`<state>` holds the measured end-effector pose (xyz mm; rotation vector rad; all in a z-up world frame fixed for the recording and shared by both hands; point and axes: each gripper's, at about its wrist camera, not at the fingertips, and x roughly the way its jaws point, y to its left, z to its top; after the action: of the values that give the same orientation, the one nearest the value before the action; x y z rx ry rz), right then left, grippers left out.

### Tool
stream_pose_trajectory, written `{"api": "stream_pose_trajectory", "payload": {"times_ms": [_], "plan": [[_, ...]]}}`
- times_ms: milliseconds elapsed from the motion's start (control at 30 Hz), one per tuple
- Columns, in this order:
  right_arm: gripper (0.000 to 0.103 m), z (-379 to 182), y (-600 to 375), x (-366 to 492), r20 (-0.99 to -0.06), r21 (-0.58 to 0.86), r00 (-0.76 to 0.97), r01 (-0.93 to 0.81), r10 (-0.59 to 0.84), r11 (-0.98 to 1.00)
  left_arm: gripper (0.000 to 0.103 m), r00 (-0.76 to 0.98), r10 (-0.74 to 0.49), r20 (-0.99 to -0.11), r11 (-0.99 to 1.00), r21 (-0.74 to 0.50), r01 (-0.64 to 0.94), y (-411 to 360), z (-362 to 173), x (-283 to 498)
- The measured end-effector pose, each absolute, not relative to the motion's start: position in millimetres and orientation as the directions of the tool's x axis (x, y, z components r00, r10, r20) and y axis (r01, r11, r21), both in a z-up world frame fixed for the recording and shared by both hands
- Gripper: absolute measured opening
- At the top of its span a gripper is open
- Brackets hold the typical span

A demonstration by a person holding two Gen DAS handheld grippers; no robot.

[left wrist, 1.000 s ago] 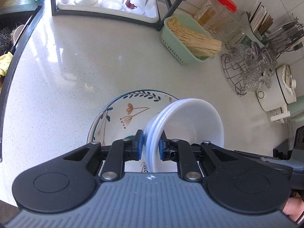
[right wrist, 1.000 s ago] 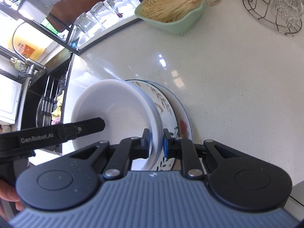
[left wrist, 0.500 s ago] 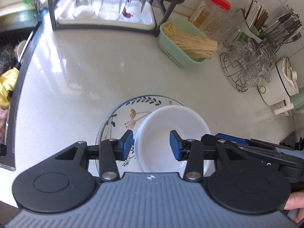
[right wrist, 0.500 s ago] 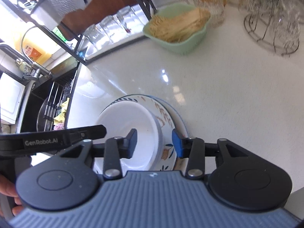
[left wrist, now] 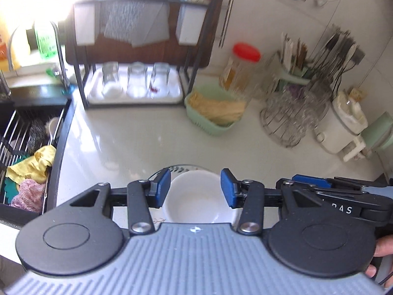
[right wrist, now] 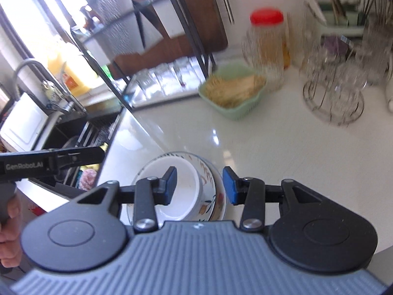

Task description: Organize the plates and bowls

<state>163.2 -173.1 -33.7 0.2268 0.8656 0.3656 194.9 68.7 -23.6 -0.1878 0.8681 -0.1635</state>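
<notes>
A white bowl (left wrist: 196, 196) sits inside a flower-patterned dish (left wrist: 176, 168) on the white counter, near its front edge. The stack also shows in the right wrist view, white bowl (right wrist: 181, 186) nested in the patterned dish (right wrist: 211, 191). My left gripper (left wrist: 195, 188) is open and empty, raised above the stack with the bowl seen between its fingers. My right gripper (right wrist: 199, 186) is open and empty, above the stack's right rim. Neither touches the dishes. The right gripper's body (left wrist: 339, 196) shows at the right of the left wrist view.
A sink (left wrist: 27, 152) with cloths lies to the left. A black rack with upturned glasses (left wrist: 135, 83) stands at the back. A green basket (left wrist: 216, 113), a red-lidded jar (left wrist: 243, 71), a wire glass stand (left wrist: 289, 120) and a white cooker (left wrist: 343, 127) line the back right.
Both grippers let go of the white bowl, opened wide, and rose back away from the stack. The bowl now rests level inside the patterned dish.
</notes>
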Motion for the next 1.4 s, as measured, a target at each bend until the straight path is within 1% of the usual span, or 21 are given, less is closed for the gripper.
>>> {"api": "stream_pose_trajectory", "payload": {"times_ms": [100, 167, 300, 367, 467, 500, 533, 567, 633, 667, 700, 967, 1400], "plan": [[0.044, -17, -184, 146, -0.661, 0.324, 0.634, -0.242, 0.402, 0.914, 0.057, 0.67, -0.195, -0.716, 0.977, -0.202, 0.068, 58, -8, 172], [0.044, -9, -191, 134, -0.638, 0.321, 0.654, -0.253, 0.406, 0.913, 0.065, 0.689, -0.171, -0.705, 0.981, -0.185, 0.054, 50, 1, 157], [0.044, 3, -205, 109, -0.598, 0.29, 0.694, -0.277, 0.4, 0.916, 0.069, 0.718, -0.139, -0.681, 0.984, -0.177, 0.024, 37, 10, 130], [0.044, 7, -212, 98, -0.588, 0.267, 0.71, -0.282, 0.388, 0.921, 0.083, 0.727, -0.118, -0.677, 0.985, -0.17, 0.002, 31, 13, 117], [0.044, 11, -224, 83, -0.573, 0.25, 0.726, -0.288, 0.381, 0.924, 0.088, 0.743, -0.092, -0.663, 0.987, -0.159, -0.02, 22, 17, 96], [0.047, 12, -228, 78, -0.569, 0.244, 0.73, -0.291, 0.379, 0.925, 0.089, 0.746, -0.084, -0.66, 0.987, -0.156, -0.027, 19, 19, 89], [0.057, 12, -232, 73, -0.562, 0.243, 0.734, -0.295, 0.381, 0.924, 0.09, 0.75, -0.075, -0.658, 0.987, -0.154, -0.035, 17, 20, 82], [0.073, 13, -236, 68, -0.551, 0.246, 0.741, -0.296, 0.385, 0.923, 0.092, 0.752, -0.069, -0.655, 0.988, -0.152, -0.041, 14, 21, 76], [0.091, 13, -243, 57, -0.526, 0.246, 0.76, -0.294, 0.382, 0.924, 0.095, 0.759, -0.059, -0.649, 0.987, -0.15, -0.051, 7, 22, 61], [0.095, 13, -246, 52, -0.522, 0.238, 0.767, -0.29, 0.374, 0.927, 0.095, 0.761, -0.053, -0.646, 0.987, -0.149, -0.058, 3, 22, 54], [0.096, 13, -248, 49, -0.523, 0.228, 0.77, -0.286, 0.365, 0.931, 0.096, 0.762, -0.045, -0.646, 0.987, -0.148, -0.067, 0, 22, 48], [0.097, 8, -263, 15, -0.508, 0.195, 0.78, -0.309, 0.366, 0.931, 0.098, 0.759, -0.004, -0.651, 0.984, -0.139, -0.114, -22, 14, 1], [0.097, -1, -274, -30, -0.504, 0.222, 0.764, -0.336, 0.403, 0.915, 0.099, 0.753, 0.052, -0.656, 0.978, -0.12, -0.172, -44, 5, -60]]}}
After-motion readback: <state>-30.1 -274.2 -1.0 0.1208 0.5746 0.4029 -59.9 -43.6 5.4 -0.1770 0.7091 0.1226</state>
